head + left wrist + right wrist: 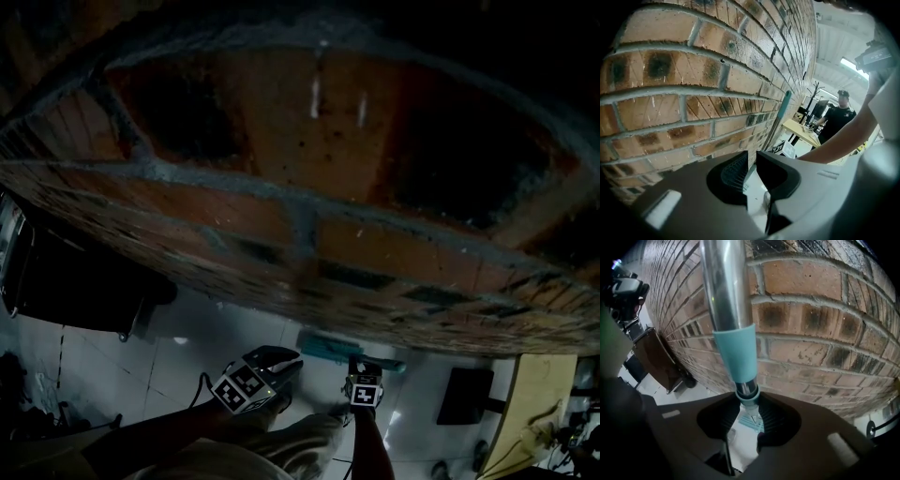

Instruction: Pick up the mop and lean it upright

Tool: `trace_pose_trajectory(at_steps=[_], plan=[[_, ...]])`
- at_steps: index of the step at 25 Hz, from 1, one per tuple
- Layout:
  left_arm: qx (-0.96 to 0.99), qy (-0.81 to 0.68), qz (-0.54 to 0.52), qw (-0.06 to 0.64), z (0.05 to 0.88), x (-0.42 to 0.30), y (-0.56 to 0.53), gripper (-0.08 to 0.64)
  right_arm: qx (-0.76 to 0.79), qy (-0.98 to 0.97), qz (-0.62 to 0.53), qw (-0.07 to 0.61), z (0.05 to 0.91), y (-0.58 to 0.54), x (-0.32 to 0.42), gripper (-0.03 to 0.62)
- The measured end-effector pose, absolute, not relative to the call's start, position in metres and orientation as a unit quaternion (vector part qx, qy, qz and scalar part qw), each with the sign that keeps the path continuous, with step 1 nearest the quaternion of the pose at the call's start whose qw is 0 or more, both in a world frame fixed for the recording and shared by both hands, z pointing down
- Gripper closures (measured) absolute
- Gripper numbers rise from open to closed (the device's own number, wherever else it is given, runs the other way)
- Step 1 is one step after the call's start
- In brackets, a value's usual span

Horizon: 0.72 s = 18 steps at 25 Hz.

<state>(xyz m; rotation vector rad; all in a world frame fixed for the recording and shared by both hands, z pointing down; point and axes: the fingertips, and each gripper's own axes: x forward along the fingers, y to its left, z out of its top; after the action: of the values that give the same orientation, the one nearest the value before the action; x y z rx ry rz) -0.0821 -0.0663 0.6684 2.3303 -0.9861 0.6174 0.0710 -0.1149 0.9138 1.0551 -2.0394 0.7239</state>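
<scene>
The right gripper (749, 405) clamps the silver metal mop pole with teal plastic collar (735, 348), which stands upright just beside the red brick wall (825, 319). The left gripper (751, 161) holds nothing, its jaws slightly apart

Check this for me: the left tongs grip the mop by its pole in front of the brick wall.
Wrong on the side. It is the right tongs that grip the mop by its pole in front of the brick wall, as the right gripper view shows. In the left gripper view, the left tongs hold nothing.
</scene>
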Motion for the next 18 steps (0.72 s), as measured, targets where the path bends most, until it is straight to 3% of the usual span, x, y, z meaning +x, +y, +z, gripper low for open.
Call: trace_pose_trajectory(at_steps=[18], plan=[[0.862, -0.360, 0.240, 0.266, 0.673, -0.085, -0.070, 0.485, 0.386, -0.769, 0.299, 0.413, 0.955, -0.115, 0.070, 0.464]])
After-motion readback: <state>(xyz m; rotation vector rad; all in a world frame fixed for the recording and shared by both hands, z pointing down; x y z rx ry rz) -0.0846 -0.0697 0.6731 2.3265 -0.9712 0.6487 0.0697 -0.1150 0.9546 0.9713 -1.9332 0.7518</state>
